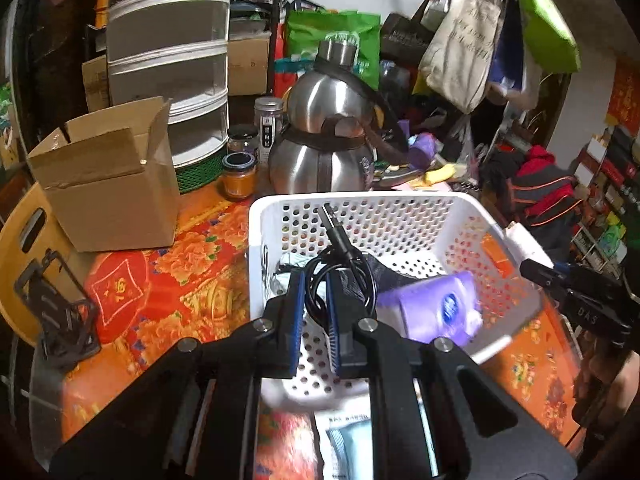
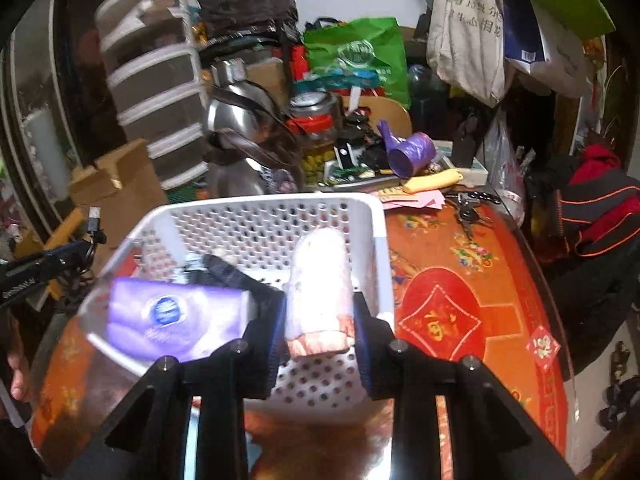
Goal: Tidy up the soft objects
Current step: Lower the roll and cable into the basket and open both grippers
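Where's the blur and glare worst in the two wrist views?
Left wrist: purple tissue pack motion-smeared, kettle fairly sharp. Right wrist: white rolled cloth blown out by glare, tissue pack and basket rim blurred; fisheye bends edges in both.

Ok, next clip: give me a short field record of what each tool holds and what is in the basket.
left tool: shut on black cable, over the basket
right tool: shut on a pale rolled cloth, over the basket
container: white perforated basket
in basket: purple tissue pack, dark item partly hidden
surface: red and orange floral tablecloth
nearby: cardboard box, steel kettle
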Tool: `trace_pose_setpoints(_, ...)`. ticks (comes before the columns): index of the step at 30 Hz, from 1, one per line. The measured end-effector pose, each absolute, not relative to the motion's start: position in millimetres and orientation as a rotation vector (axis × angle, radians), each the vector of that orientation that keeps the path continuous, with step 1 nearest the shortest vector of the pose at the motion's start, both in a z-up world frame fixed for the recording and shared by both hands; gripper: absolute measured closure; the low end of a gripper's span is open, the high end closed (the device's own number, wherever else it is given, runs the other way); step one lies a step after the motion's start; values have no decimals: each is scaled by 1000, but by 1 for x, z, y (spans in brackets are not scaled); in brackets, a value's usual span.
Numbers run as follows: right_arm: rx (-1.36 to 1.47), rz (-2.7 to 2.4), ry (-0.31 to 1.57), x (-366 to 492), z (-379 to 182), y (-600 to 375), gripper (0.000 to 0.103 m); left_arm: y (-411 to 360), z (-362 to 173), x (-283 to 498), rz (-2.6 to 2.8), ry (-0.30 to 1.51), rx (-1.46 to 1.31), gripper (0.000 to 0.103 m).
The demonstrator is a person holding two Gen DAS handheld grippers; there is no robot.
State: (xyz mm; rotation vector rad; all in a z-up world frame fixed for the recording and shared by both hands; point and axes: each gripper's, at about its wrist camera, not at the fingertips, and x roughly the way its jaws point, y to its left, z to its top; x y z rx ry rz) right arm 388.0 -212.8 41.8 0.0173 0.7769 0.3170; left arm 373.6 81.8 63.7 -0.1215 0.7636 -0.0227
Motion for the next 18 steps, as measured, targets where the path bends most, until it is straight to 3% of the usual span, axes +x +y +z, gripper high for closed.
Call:
trace_pose_setpoints(14,-106,317,815,418,15,-181,73,75,17,438,21,867,-91,92)
trace_pose_setpoints(16,-99,306,799,416,16,-182,73,74,15,436,1,871,-101,83)
trace_pose_setpoints(17,-84,312,781,413,19,-184,72,73,15,435,-5,872,-99,67)
trace_pose_setpoints(18,-74,318,771,412,21,-185,64,71,16,433,-5,865,-90,45)
